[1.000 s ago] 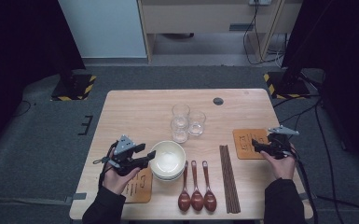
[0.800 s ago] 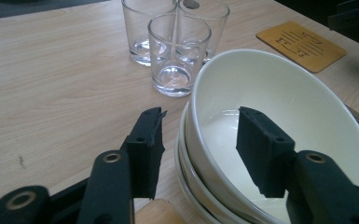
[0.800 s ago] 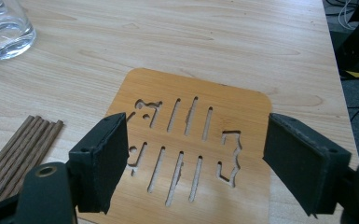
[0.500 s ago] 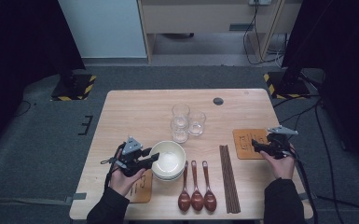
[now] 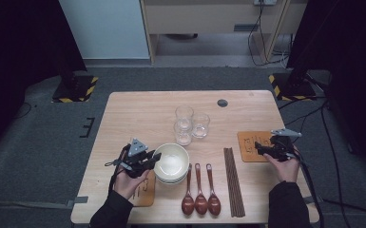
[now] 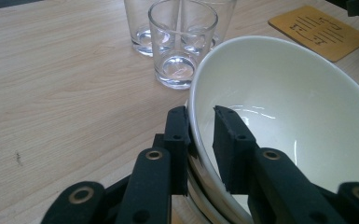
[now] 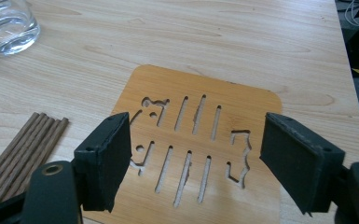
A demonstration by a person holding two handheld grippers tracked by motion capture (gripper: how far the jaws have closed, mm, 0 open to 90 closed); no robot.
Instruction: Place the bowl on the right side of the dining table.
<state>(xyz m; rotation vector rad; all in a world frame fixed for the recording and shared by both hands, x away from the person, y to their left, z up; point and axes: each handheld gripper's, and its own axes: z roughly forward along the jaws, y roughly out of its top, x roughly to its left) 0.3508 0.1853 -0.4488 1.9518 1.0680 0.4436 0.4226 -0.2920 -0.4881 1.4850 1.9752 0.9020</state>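
1. The top bowl (image 5: 171, 161) of a small stack sits near the front of the table (image 5: 138, 114), and its rim on the person's left side lies between the jaws of the left tongs (image 6: 200, 135).
2. Those jaws have just been closing. In the left gripper view one black pad stands outside the bowl wall and the other inside, narrow, with the rim pinched between them.
3. The bowl is cream white and tilts a little against the bowls under it (image 6: 200, 196), whose edges show just below the jaws.
4. Just beyond the left tongs' tips stand three clear glasses (image 5: 190, 124) in a tight cluster, upright and apart from the bowl.
5. To the far side of the bowl from the left tongs lie three brown spoons (image 5: 200, 190) side by side, and past them a bundle of dark chopsticks (image 5: 233, 183).
6. Under the left hand (image 5: 128, 183) lies a wooden coaster (image 5: 147, 190), partly covered.
7. The right tongs (image 7: 196, 154) hang over a second cut-out wooden coaster (image 7: 200, 140) at the table's right edge, jaws wide apart with nothing between the pads.
8. The chopstick ends lie beside the right tongs' one jaw, and one glass shows well beyond it.
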